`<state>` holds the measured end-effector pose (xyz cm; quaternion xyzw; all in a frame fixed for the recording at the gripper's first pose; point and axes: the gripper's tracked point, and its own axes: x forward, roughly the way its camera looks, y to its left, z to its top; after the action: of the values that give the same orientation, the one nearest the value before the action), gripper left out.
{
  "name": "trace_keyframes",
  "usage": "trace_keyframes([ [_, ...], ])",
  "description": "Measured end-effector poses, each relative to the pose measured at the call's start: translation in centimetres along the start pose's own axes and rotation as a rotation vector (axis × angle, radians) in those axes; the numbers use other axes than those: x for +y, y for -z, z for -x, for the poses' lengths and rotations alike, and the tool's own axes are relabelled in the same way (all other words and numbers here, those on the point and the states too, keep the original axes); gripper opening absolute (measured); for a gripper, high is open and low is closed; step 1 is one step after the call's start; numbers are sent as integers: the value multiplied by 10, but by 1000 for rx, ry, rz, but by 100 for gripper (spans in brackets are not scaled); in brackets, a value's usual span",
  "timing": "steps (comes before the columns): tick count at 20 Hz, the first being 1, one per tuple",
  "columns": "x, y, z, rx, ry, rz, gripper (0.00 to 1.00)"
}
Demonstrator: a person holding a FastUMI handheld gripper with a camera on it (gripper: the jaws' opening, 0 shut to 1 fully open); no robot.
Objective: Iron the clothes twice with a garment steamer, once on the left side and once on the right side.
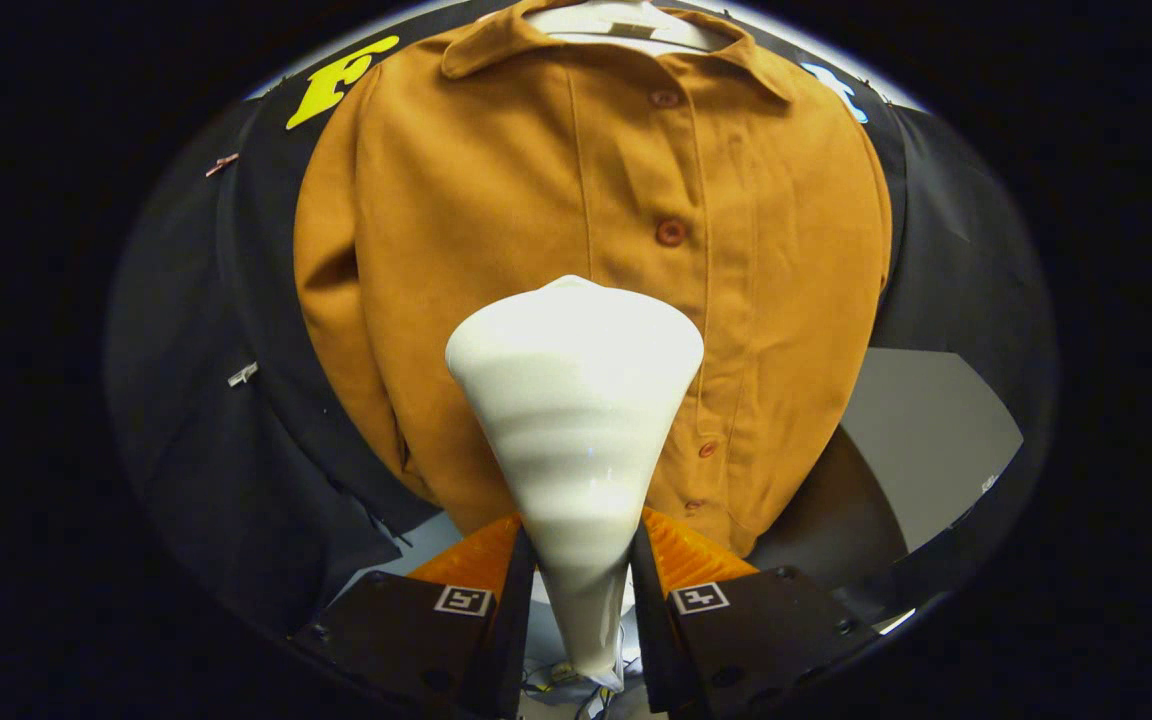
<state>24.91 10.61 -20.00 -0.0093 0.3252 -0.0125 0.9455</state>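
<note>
Steamer in claw, shirt-facing

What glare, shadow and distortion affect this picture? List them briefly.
Gripper view: fisheye bends the orange shirt so its sides bulge outward; the white steamer, clamped between both fingers of the tongs, looms oversized and carries soft banded reflections with a small bright glint low on its body; the dark cloth beside the shirt falls into shadow; the shirt's buttons stay sharp.

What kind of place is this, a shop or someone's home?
Probably neither: it looks like a staged booth. An orange-brown shirt hangs on a hanger against black cloth, while the gripper clamps a white garment steamer.
</note>
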Motion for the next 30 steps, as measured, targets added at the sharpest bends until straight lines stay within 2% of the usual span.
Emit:
trace_keyframes([
  [9,-66,-87,53,-309,82,-33,50],
  [16,-104,-126,84,-501,124,-60,50],
  [21,-113,-139,91,-560,133,-50,50],
  [30,-118,-141,89,-569,115,-35,50],
])
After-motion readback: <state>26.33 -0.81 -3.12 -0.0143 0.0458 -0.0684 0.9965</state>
